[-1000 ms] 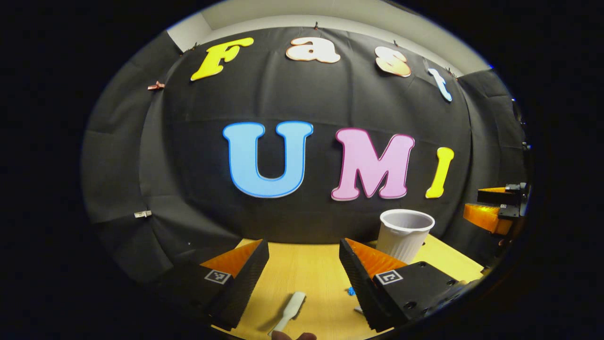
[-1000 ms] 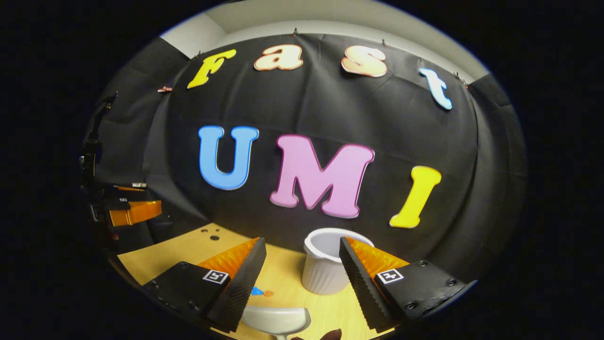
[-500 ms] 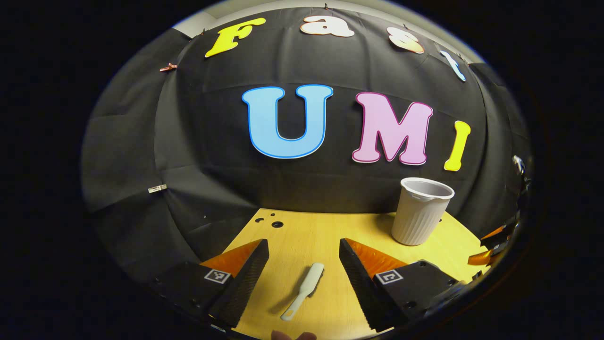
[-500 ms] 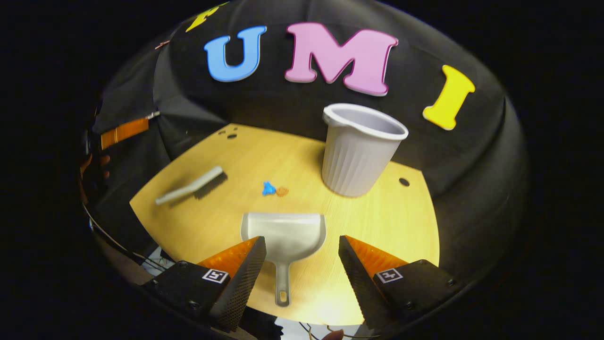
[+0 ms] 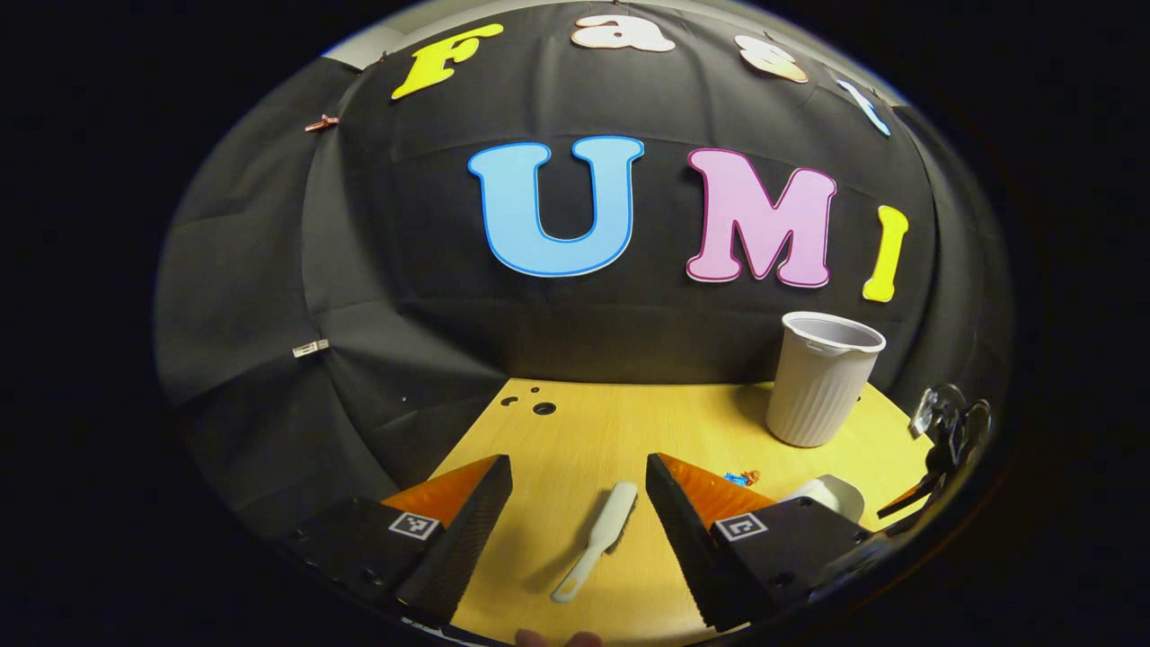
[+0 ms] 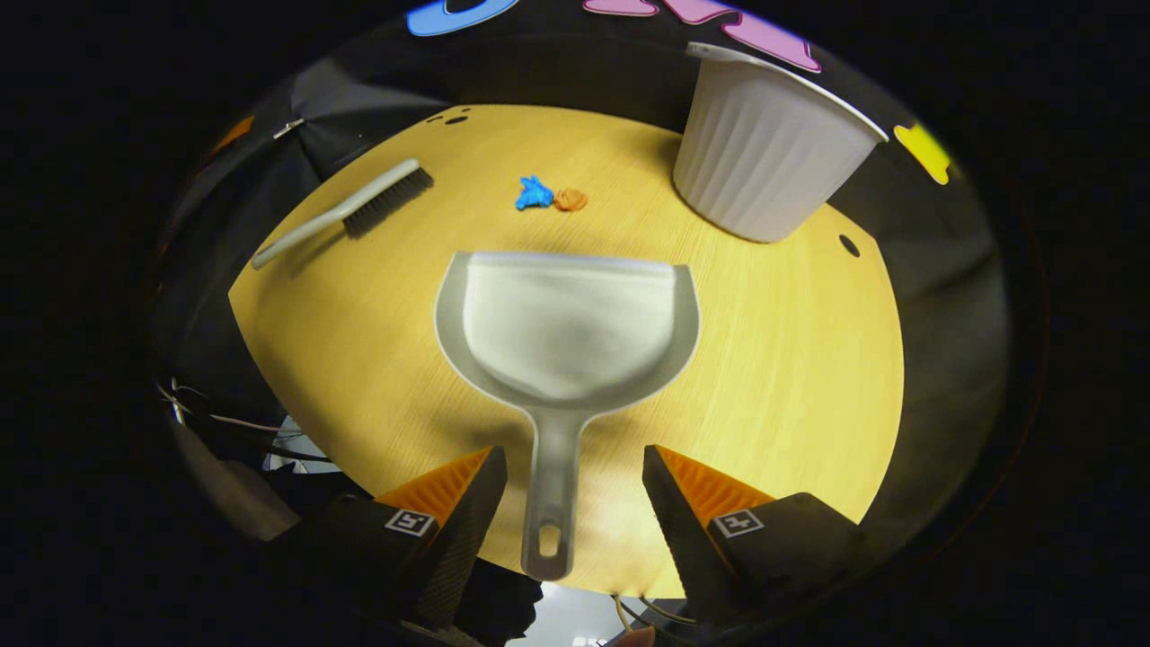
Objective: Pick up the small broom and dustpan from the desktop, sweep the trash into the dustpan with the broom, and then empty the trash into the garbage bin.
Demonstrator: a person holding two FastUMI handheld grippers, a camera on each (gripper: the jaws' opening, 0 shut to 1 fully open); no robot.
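- Right gripper (image 6: 568, 467), in the right gripper view: fingers spread wide, one on each side of the dustpan (image 6: 566, 332) handle, not touching it.
- The dustpan lies flat on the wooden table (image 6: 791, 359), handle towards the camera, open edge facing away.
- Beyond that edge, apart from it, lie two bits of trash (image 6: 550, 195), one blue, one orange, touching each other.
- The broom (image 6: 346, 211) lies far left on the table, bristles down.
- The ribbed white bin (image 6: 764, 148) stands upright at the far right.
- Left gripper (image 5: 579, 476), in the left gripper view: fingers spread, above the table, holding nothing.
- The broom (image 5: 597, 539) lies between the fingers, below them, handle nearer the camera.
- The bin (image 5: 822, 377) stands to the right, near the cloth wall (image 5: 404, 296).
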